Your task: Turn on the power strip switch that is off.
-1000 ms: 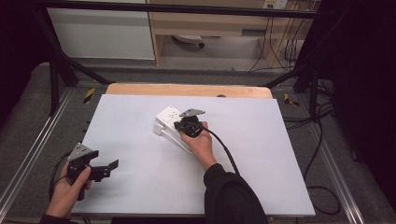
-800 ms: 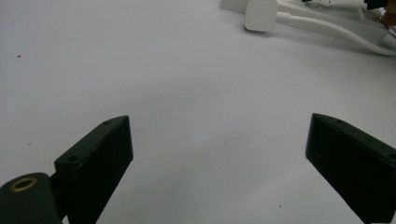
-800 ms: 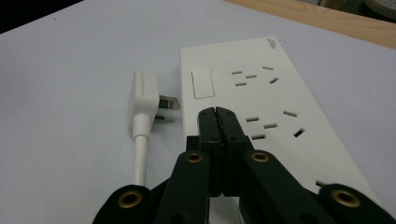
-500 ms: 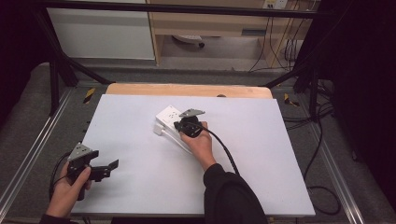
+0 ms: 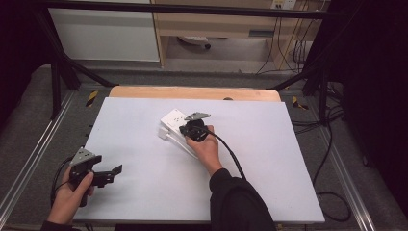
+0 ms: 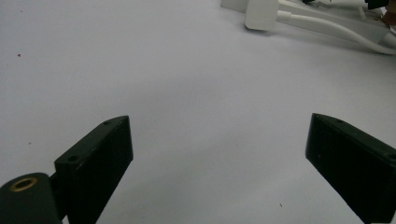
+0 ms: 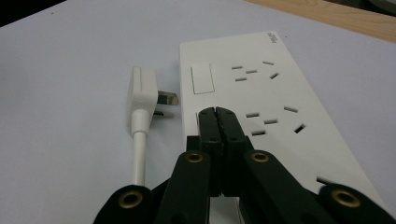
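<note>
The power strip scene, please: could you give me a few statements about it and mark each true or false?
1. The right gripper has its jaws shut, tips over the power strip. True.
2. The plug is pushed into a socket. False: it lies on the table beside the strip, prongs bare and pointing at the strip's side.
3. The left gripper is open with nothing between its jaws. True.
4. The left gripper holds the white cable. False: it is near the table's front left corner, away from the cable.
5. The strip has rocker switches. True.
</note>
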`<state>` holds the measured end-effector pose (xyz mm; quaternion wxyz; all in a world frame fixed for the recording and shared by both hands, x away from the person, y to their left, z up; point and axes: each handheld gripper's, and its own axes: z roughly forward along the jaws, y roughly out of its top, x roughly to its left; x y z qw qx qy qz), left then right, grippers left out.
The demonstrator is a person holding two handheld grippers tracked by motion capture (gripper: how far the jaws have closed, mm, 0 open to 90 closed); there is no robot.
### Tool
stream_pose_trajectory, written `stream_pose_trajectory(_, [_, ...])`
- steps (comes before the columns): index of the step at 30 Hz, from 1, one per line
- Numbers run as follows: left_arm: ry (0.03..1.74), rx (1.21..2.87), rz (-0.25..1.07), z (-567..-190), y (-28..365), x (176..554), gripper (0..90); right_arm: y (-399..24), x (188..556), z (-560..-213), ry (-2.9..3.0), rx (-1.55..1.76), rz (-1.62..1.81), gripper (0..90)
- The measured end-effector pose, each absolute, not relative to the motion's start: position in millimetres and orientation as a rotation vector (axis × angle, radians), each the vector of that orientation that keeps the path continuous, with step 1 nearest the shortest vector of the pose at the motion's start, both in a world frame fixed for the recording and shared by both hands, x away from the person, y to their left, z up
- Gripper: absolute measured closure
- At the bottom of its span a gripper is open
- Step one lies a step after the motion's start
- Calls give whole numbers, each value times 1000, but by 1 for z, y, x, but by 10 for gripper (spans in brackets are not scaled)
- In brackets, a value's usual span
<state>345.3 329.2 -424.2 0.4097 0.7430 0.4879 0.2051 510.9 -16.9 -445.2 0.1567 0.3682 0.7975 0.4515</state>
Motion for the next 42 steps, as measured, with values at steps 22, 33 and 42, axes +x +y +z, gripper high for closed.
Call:
stream_pose_trajectory(22, [1229, 1879, 515, -425, 329, 345, 75, -35, 505, -415, 2226, 1095, 1360, 600])
stream_pose_trajectory(33, [1227, 1886, 517, -425, 329, 345, 75, -48, 503, -401, 2196, 1151, 1347, 249])
stream_pose_trajectory(42, [1238, 1875, 524, -424, 331, 345, 75, -63, 502, -388, 2158, 1207, 1339, 74])
